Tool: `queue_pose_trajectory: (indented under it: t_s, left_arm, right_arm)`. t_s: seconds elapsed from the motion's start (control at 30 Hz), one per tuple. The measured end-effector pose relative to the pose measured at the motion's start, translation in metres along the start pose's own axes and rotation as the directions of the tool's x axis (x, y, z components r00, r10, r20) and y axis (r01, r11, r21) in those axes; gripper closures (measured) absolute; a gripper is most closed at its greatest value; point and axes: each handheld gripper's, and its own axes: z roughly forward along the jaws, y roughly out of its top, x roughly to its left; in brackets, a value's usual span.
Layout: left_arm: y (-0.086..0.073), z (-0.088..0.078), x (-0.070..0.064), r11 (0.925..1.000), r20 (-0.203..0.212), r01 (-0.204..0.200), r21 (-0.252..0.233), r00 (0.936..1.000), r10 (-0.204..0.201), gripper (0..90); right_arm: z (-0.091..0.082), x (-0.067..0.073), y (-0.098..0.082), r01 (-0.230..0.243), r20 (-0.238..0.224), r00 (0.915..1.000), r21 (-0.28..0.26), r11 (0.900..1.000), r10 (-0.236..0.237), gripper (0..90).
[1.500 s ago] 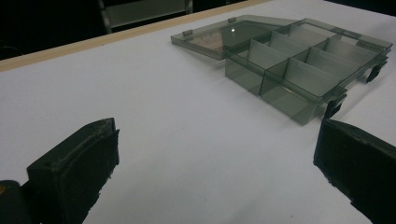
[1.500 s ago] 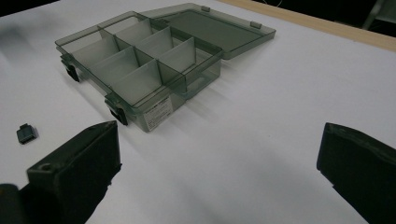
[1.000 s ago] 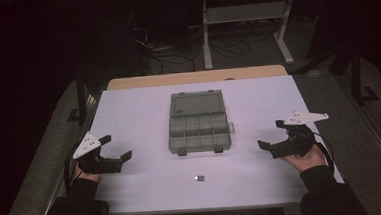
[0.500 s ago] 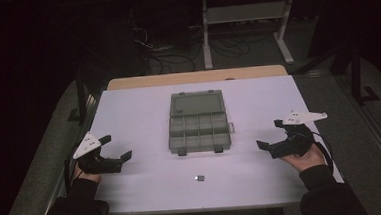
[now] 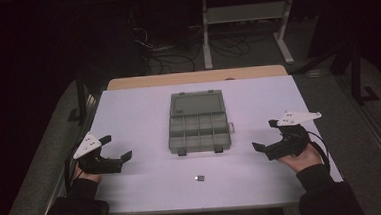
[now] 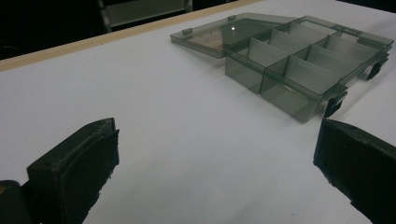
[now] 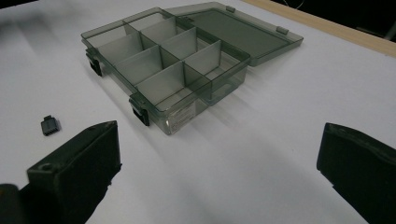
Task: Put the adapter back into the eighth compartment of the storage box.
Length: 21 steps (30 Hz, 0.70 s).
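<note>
Organizer box [image 5: 198,127] sits mid-counter, lid flipped open & lying flat on the far side, compartments w/ dividers look empty. Small dark part [image 5: 200,177] lies on the counter [image 5: 128,106] just in front of the box, toward the person, apart from it. Left gripper [image 5: 115,148] rests near the left edge, well apart from the box, fingers [image 6: 74,168] spread wide, nothing between them. Right gripper [image 5: 265,135] sits near the right edge, also well off the box, fingers [image 7: 77,163] wide apart, holding nothing. Both point inward toward the box.
</note>
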Motion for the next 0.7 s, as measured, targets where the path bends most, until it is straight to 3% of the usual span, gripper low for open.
queue_pose_trajectory:
  t_s: [0.7]
  left_arm:
    - [0.0, 0.0, 0.0, 1.0, -0.005, -0.001, 0.003, 1.0, 0.001, 0.0]
  right_arm:
    - [0.008, 0.011, 0.01, 0.047, -0.038, 0.9982, 0.054, 0.997, -0.045, 0.0]
